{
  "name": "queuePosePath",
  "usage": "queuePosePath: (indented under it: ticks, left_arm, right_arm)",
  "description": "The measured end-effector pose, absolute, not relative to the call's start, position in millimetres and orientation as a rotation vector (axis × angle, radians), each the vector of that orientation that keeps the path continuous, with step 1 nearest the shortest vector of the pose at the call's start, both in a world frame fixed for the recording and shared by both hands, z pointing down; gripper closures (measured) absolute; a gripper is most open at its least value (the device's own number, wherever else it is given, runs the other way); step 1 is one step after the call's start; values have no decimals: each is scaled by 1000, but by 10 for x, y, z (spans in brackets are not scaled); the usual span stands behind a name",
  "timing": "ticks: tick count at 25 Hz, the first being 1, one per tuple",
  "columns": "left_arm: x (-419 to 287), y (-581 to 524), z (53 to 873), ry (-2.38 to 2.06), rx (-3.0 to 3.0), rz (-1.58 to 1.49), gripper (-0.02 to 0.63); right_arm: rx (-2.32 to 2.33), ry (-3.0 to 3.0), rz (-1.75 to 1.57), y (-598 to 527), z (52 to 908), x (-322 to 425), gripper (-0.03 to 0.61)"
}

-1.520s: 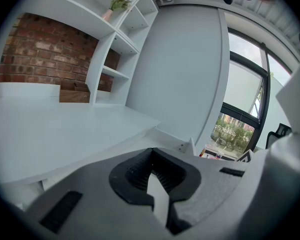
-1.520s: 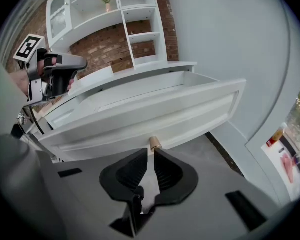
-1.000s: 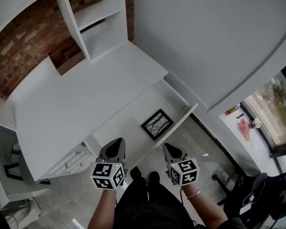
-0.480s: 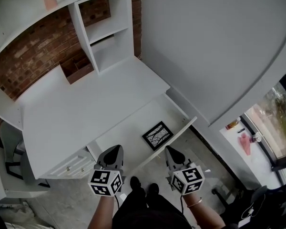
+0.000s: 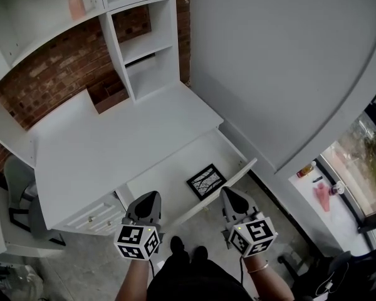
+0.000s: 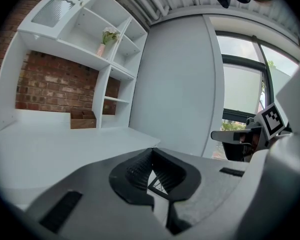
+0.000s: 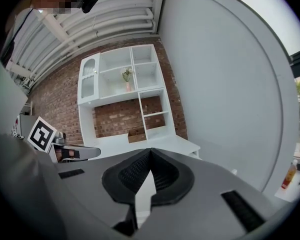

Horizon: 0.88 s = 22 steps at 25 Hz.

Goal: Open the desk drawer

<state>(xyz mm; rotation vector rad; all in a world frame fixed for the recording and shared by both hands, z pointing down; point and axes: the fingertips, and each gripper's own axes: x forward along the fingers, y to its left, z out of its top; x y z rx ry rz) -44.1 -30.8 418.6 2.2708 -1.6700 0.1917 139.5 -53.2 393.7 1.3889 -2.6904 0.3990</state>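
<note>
Nearest, the person's dark shoes (image 5: pixel 185 246) stand on the grey floor (image 5: pixel 81 262), with a hand on each tool just above them. The left tongs (image 5: pixel 153 195) are closed on nothing: their ribbed pads meet at the tip, and only a small gap is left behind the tip. The right tongs (image 5: pixel 228 191) are likewise pressed together and empty. Both hang in the air near the drawer front, not touching it, the left ones opposite its left end and the right ones towards its right end.

The drawer (image 5: pixel 166 179) stands pulled well out from under the right part of the tabletop (image 5: pixel 113 146). Its white front panel runs at a slant just beyond the two tips. Inside, towards the right, lies a black-framed picture (image 5: pixel 206 181) flat on the drawer's bottom; the rest of the bottom is bare white. To the left, under the tabletop's near left corner, is a block of small white drawers (image 5: pixel 91 216), all shut. Further left, a grey chair (image 5: pixel 17 199) stands beside the desk.

At the tabletop's far edge a brown wooden box (image 5: pixel 109 95) sits against the brick wall (image 5: pixel 50 77). White shelves (image 5: pixel 147 46) rise to the right of the box, and a pink vase (image 5: pixel 76 4) with a green plant stands on an upper shelf. A plain grey wall (image 5: pixel 282 61) fills the right side. Beyond it to the right, bottles (image 5: pixel 305 168) stand on a window ledge.
</note>
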Motion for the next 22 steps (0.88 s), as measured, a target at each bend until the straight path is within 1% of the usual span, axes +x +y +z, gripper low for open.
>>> queuePosePath:
  ticks: [7, 22]
  left_arm:
    - [-377, -209, 4049, -1706, 2281, 172, 606]
    - [-196, 39, 3939, -1742, 2296, 168, 606]
  right_arm:
    - [1373, -2723, 337, -432, 3802, 1422, 574]
    - [1357, -2753, 326, -162, 3801, 1547, 574]
